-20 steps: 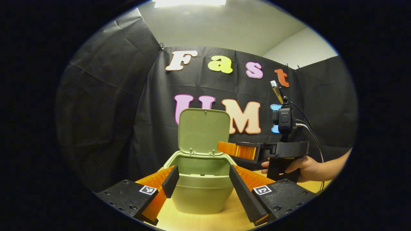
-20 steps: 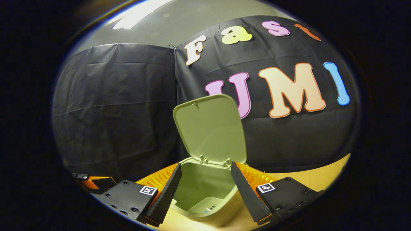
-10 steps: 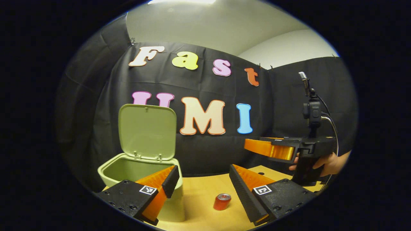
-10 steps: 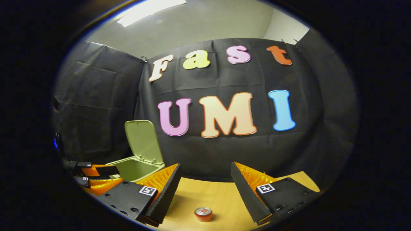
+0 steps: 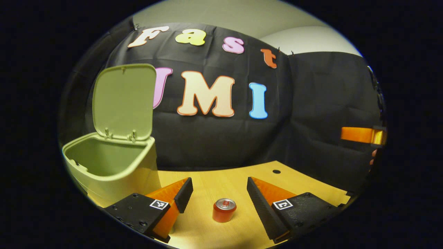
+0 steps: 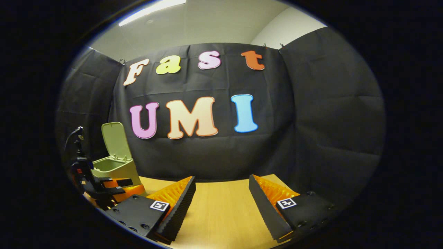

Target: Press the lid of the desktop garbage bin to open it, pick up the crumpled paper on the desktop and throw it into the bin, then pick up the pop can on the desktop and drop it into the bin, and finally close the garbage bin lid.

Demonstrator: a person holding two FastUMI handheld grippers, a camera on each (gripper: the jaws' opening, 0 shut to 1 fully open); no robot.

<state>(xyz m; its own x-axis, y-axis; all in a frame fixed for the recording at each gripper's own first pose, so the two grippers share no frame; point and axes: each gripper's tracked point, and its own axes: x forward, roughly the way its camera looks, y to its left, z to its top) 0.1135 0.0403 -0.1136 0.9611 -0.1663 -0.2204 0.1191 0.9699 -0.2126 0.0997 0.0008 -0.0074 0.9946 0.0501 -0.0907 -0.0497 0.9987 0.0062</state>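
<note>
On the table [image 5: 214,181], in the left gripper view, the pop can [image 5: 224,210] stands upright between the two spread fingers of your left tongs [image 5: 218,199], touching neither; those tongs are wide apart and hold nothing. Off to the left of that view sits the garbage bin [image 5: 114,173], its lid [image 5: 123,99] raised almost upright on the back hinge, and its near lower corner is hidden behind your left finger's mount. The inside of the bin lies in shadow, so you cannot tell what lies at its bottom. At the far right edge of the same view a piece of your right tongs [image 5: 361,135] and a bit of your hand [image 5: 373,156] are cut off by the rim of the view. In the right gripper view your right tongs [image 6: 221,202] are likewise spread wide and empty over bare table [image 6: 221,211]. Far to the left there, small and dim, the bin [image 6: 116,167] shows with its lid [image 6: 116,141] up, and your left tongs [image 6: 114,185] stand in front of it, partly hidden behind your own right finger mount.
</note>
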